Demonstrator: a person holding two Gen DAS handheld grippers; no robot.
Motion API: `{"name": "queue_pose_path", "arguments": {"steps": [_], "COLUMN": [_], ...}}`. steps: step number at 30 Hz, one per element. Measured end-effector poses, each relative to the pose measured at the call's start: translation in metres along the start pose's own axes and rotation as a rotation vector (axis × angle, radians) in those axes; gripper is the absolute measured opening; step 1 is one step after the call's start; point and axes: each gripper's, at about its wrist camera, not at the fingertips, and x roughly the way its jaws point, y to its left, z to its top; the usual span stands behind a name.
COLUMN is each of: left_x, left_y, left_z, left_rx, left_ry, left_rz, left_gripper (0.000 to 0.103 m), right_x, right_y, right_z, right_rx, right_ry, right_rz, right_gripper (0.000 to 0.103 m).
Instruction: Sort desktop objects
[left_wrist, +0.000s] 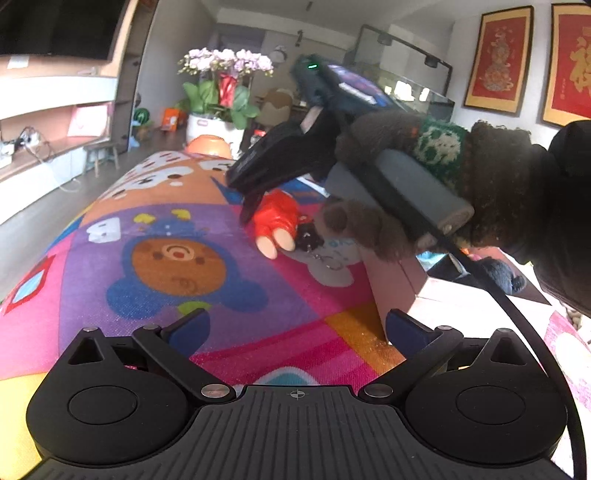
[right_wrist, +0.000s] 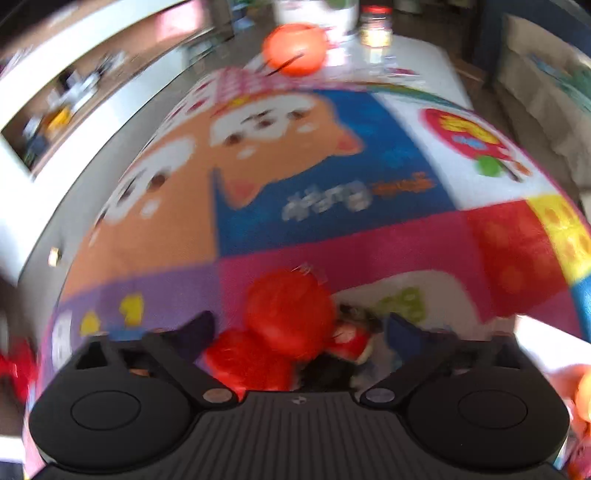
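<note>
A small red-dressed doll (left_wrist: 277, 218) with peach feet lies on the colourful play mat (left_wrist: 166, 258), and a black keychain charm (left_wrist: 308, 236) with a metal ring rests against it. A gloved hand holds my right gripper (left_wrist: 255, 206) steeply downward over the doll. In the blurred right wrist view the doll (right_wrist: 291, 317) sits between the spread fingers of my right gripper (right_wrist: 301, 328), and the pads do not visibly press on it. My left gripper (left_wrist: 297, 328) hovers low over the mat with its jaws wide apart and nothing between them.
A pale box (left_wrist: 406, 280) stands to the right of the doll with a dark blue plush (left_wrist: 506, 273) inside. An orange bowl (right_wrist: 295, 48) and a jar (right_wrist: 375, 26) sit at the mat's far end. A black cable (left_wrist: 517, 317) trails down from the right hand.
</note>
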Motion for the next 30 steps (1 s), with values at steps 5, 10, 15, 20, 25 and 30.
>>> {"name": "queue_pose_path", "arguments": {"steps": [5, 10, 15, 20, 25, 30], "left_x": [-0.009, -0.025, -0.028, -0.032, -0.029, -0.018], "left_y": [-0.005, -0.005, -0.009, -0.017, -0.022, -0.027], "left_z": [-0.008, -0.019, -0.023, -0.027, -0.026, -0.02], "left_rx": [0.043, 0.057, 0.071, 0.113, 0.138, 0.153], "left_ry": [0.065, 0.082, 0.084, 0.105, 0.128, 0.16], "left_rz": [-0.054, -0.076, -0.036, -0.025, -0.017, -0.012], "left_gripper": [0.103, 0.103, 0.103, 0.103, 0.103, 0.103], "right_x": [-0.01, -0.075, -0.135, -0.169, -0.191, -0.192], "right_y": [0.024, 0.021, 0.004, -0.031, -0.061, -0.087], "right_z": [-0.033, -0.062, -0.113, -0.173, -0.237, -0.274], "right_rx": [-0.156, -0.187, -0.234, -0.215, -0.25, -0.187], "right_ry": [0.019, -0.009, -0.055, -0.097, -0.225, -0.286], "right_rz": [0.046, 0.23, 0.27, 0.264, 0.131, 0.081], "right_gripper": [0.077, 0.041, 0.035, 0.035, 0.058, 0.075]}}
